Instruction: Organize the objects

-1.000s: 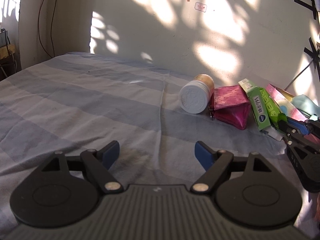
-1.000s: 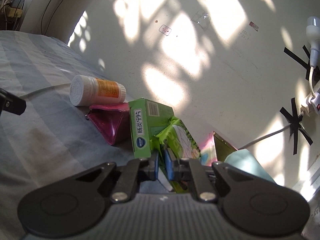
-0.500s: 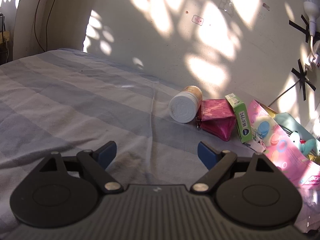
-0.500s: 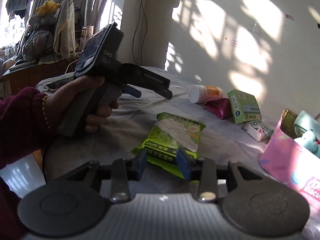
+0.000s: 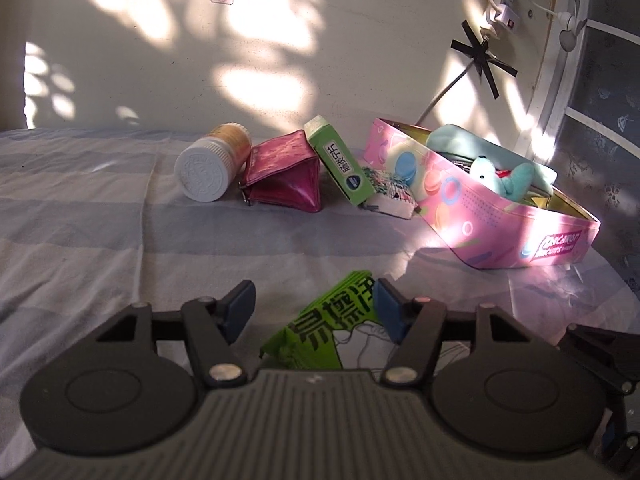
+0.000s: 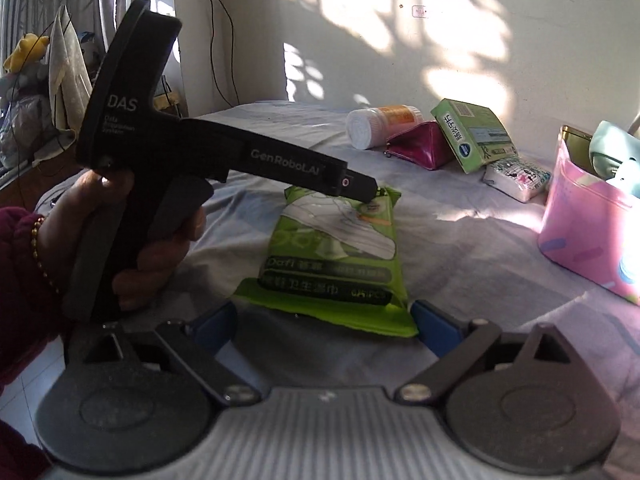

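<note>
We hold the left gripper (image 5: 314, 304) low over the bed (image 5: 80, 216), tilted down toward the wall. Its jaws have just been closing, but they are still apart; the green wipes pack (image 6: 332, 260) lies between them, its corner just beside the right finger (image 5: 386, 310), and we cannot tell if the pad touches it. In the right wrist view the left hand (image 6: 132, 240) wraps the black handle, with a dark red sleeve (image 6: 16, 280) and a bead bracelet at the wrist, and the gripper's tip stands over the far end of the pack.

The right gripper (image 6: 324, 326) points down at the near end of the pack. Its jaws have just been opening and now stand wide, one on each side of the pack's near edge, not pressing it.

The pack lies flat in the middle of the bed. Along the wall edge lie a white-capped bottle (image 5: 208, 168), a red pouch (image 5: 284, 184), a green box (image 5: 340, 168) and a small patterned packet (image 5: 390, 194). The pink box (image 5: 480, 216) with a teal plush toy (image 5: 500, 178) is at the right edge.
</note>
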`<state>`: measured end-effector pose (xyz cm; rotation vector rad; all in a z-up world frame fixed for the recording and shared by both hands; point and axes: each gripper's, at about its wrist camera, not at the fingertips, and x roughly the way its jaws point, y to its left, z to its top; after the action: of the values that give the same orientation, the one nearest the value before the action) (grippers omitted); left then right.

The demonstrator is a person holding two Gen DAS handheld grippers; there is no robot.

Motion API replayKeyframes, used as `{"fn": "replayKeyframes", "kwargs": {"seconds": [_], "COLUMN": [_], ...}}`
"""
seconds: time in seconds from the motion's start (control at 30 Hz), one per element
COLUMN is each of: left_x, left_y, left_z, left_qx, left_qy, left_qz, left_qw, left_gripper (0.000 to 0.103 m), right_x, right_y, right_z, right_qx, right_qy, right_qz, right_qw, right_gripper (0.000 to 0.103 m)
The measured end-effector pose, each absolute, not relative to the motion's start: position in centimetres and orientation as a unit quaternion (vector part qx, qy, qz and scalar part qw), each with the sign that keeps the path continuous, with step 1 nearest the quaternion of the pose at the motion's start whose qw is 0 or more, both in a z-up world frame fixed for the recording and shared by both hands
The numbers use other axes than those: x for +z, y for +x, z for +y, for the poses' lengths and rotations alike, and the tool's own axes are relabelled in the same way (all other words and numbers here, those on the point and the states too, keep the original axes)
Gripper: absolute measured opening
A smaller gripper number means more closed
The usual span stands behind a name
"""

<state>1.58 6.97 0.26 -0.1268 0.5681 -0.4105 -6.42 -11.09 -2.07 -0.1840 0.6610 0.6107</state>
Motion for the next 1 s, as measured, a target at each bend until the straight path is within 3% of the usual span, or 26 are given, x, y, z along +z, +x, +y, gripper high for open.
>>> {"fn": "replayKeyframes", "kwargs": {"seconds": [0.07,0.4,0.53,0.63,0.8,1.0], "left_x": [0.1,0.1,0.9,1.7,1.9,1.1], "left_y": [1.5,-2.8,-3.2,-2.6,-1.7,-1.1], "left_z": [7.3,4.0,3.2,4.3,5.2,2.4], "left_qx": [-0.215,-0.323,-0.332,-0.304,-0.281,-0.284], "left_qy": [-0.092,-0.136,-0.142,-0.178,-0.224,-0.195], "left_qz": [0.289,0.311,0.312,0.319,0.349,0.376], "left_qw": [0.928,0.883,0.879,0.88,0.866,0.86], "left_gripper": [0.054,0.053,0.06,0.07,0.07,0.069], "right_x": [-2.0,-1.5,-0.9,-0.4,0.1,-1.1], "right_y": [-6.5,-6.3,-6.4,-7.5,-7.2,-4.5], "right_z": [-11.0,-20.4,-24.2,-24.2,-22.8,-23.1], "right_qx": [0.283,0.132,0.118,0.148,0.199,0.19], "right_qy": [-0.093,-0.037,0.017,0.009,0.006,0.03], "right_qz": [0.31,0.291,0.287,0.271,0.27,0.311], "right_qw": [0.903,0.947,0.951,0.951,0.942,0.931], "right_gripper": [0.084,0.082,0.082,0.089,0.091,0.091]}}
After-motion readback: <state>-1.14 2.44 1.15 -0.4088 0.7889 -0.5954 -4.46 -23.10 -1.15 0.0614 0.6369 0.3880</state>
